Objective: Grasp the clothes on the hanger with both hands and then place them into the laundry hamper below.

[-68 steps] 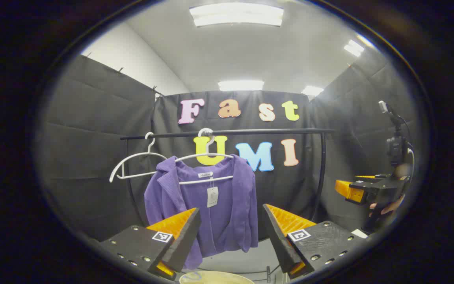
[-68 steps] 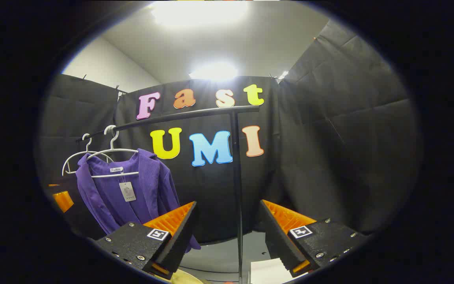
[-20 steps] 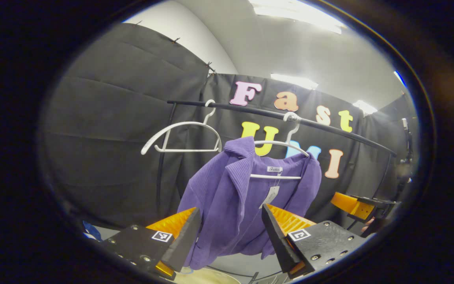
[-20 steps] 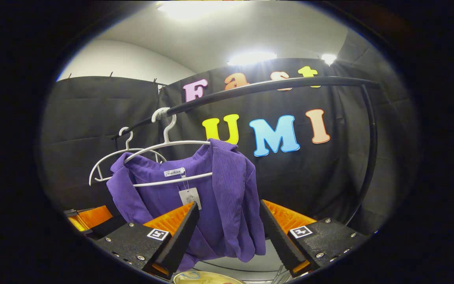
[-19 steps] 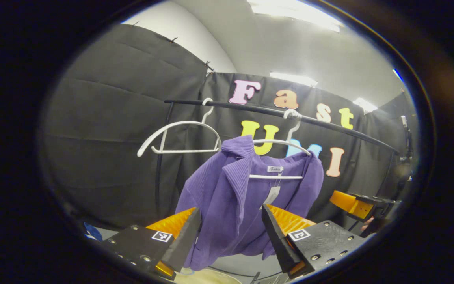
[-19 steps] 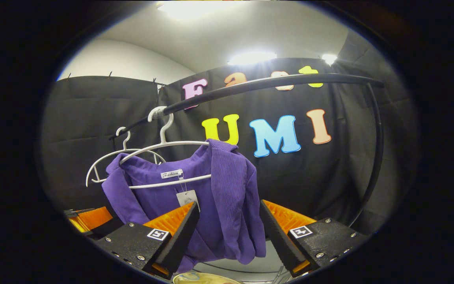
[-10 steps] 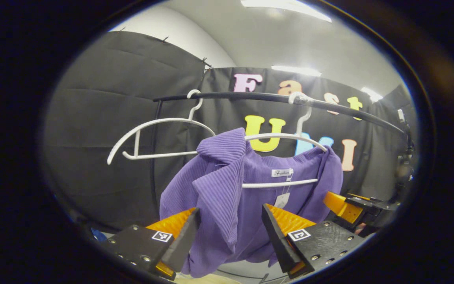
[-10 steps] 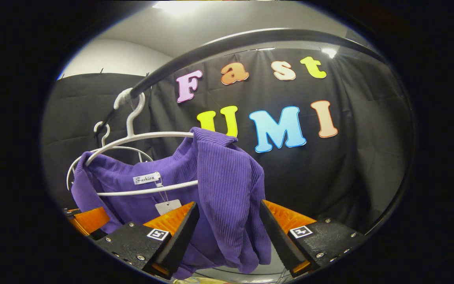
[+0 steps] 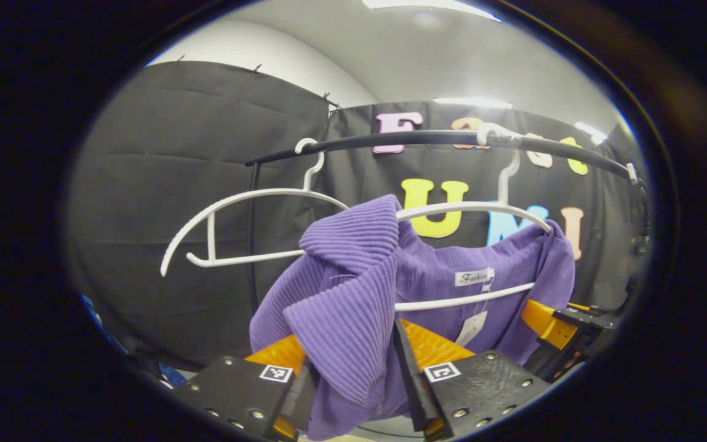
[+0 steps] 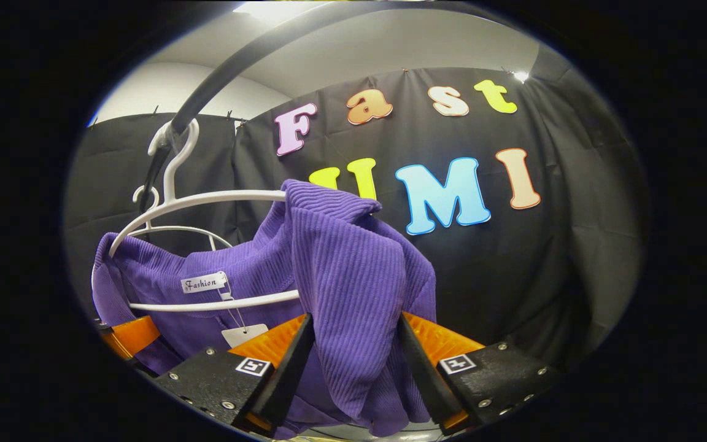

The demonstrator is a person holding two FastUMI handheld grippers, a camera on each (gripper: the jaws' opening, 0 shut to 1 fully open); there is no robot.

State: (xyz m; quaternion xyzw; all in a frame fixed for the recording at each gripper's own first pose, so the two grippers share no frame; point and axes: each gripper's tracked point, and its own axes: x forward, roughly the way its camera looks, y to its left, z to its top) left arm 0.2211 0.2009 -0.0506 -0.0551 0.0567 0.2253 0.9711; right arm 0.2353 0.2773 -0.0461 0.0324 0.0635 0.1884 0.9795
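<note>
Black cloth walls the booth; a black rail (image 9: 390, 140) carries two white hangers. The purple jacket (image 10: 249, 276) hangs on the nearer hanger (image 10: 206, 199). Left claw (image 9: 353, 374) and right claw (image 10: 353, 362) each pinch a lapel. Grasp looks done; next, lift it free, then lower it.

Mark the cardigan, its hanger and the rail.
cardigan (image 9: 353, 288), left gripper view, ribbed front fold
hanger (image 10: 218, 197), right gripper view, upper white arm
rail (image 9: 390, 140), left gripper view, middle of black bar
</note>
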